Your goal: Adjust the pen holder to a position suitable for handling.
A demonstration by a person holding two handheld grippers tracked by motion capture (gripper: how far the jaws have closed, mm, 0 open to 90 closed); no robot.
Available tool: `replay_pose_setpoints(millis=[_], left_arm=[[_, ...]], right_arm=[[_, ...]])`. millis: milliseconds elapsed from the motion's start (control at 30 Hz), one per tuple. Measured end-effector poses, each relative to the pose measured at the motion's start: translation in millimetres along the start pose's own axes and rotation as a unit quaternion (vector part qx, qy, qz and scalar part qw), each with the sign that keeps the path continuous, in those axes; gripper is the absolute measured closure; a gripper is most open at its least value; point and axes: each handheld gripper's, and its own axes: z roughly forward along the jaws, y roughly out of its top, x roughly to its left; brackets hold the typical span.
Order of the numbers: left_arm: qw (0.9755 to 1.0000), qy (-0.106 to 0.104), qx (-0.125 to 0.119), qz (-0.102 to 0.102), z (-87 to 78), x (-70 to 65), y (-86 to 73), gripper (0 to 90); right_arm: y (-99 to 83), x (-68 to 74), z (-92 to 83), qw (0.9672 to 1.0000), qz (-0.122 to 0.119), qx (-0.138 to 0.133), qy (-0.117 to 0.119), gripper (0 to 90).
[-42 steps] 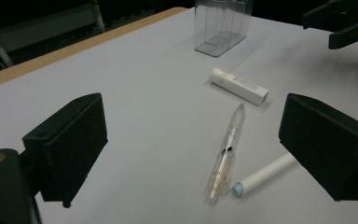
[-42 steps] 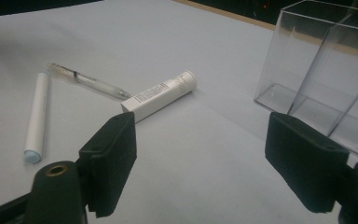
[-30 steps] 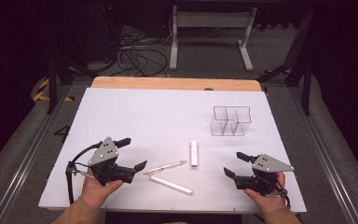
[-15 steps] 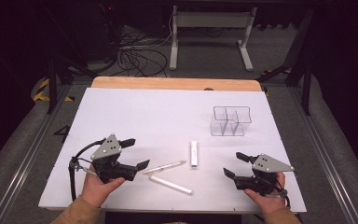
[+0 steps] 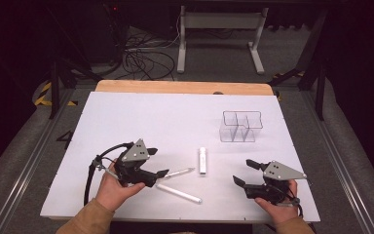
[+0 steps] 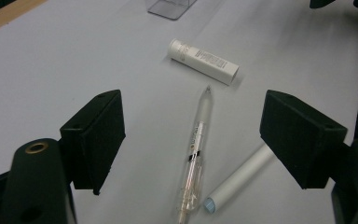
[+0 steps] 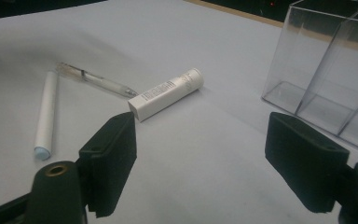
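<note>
Left hand-held gripper (image 6: 193, 135), jaws wide apart, straddles the slim clear plastic pen (image 6: 196, 149) — light, slippery, likely best pinched mid-barrel.

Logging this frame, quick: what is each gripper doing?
Left gripper: open, holding nothing, clear pen between its jaws.
Right gripper: open, holding nothing.

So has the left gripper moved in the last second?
Yes. The left gripper has advanced to the right toward the clear pen, which lies where it did; its jaws now stand open around the pen's near end.
</note>
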Motion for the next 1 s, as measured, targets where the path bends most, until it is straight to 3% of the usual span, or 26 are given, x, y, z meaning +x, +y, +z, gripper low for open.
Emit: replay_pose_setpoints(millis=[233, 400, 500, 700, 833, 1000], left_arm=[[0.9992, -0.009, 0.038, 0.008, 16.0, -0.1, 8.3, 25.1], [0.9976, -0.019, 0.065, 0.011, 25.8, -0.4, 12.1, 25.4], [0.9955, -0.029, 0.089, 0.015, 29.8, 0.6, 14.6, 25.3], [0.9919, -0.066, 0.108, -0.008, 39.8, 2.7, 16.5, 24.8], [0.9903, -0.063, 0.124, -0.008, 43.8, 2.0, 17.2, 27.2], [0.9892, -0.043, 0.139, 0.014, 44.9, 0.0, 18.2, 29.3]], right_arm=[[-0.1, -0.2, 0.1, 1.0, 0.001, 0.001, 0.001, 25.5], [-0.7, -0.3, 0.3, 1.0, 0.0, 0.002, 0.001, 25.5], [-1.0, -0.4, 0.8, 1.0, 0.001, 0.003, 0.002, 25.5], [-1.0, -0.3, 0.9, 1.0, 0.001, 0.003, 0.003, 25.5], [-1.2, -0.4, 0.8, 1.0, 0.001, 0.002, 0.004, 25.5], [-1.1, -0.3, 0.8, 1.0, 0.001, 0.002, 0.005, 25.5]])
